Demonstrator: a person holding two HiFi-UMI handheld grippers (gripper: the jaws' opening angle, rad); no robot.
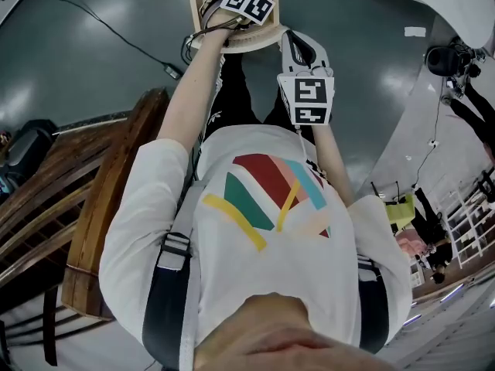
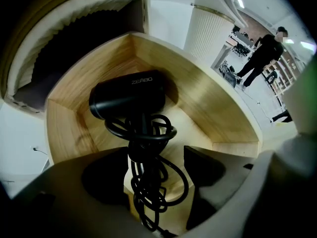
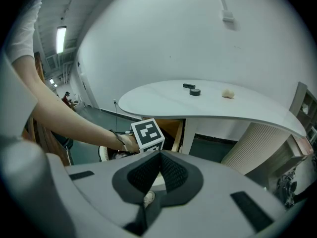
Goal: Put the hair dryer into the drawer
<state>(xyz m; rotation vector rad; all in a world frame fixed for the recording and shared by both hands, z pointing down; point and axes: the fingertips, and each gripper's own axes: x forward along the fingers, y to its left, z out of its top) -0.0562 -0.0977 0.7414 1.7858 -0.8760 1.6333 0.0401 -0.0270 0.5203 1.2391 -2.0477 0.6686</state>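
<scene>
Hair dryer (image 2: 130,95) lies in drawer (image 2: 208,108). Left tongs (image 2: 153,170) spread astride its cord (image 2: 143,133) at 6 o'clock; advise lifting straight clear. Right tongs (image 3: 158,165) pressed together.

Large indoor hall set up as a test studio: a glossy grey floor (image 1: 93,45) spreads beneath a ceiling strip light (image 3: 60,36), with a loose cable (image 1: 100,23) trailing across it and a camera on a stand (image 1: 447,59) at the edge. Home-style furniture stands in the open: a white curved table (image 3: 208,100) on a fluted pedestal (image 3: 252,148), a wooden drawer (image 2: 208,98) beneath it, and slatted wooden furniture (image 1: 85,199) alongside. White shelving racks (image 1: 473,221) stand to one side; a person in black (image 2: 262,51) stands in the background.
</scene>
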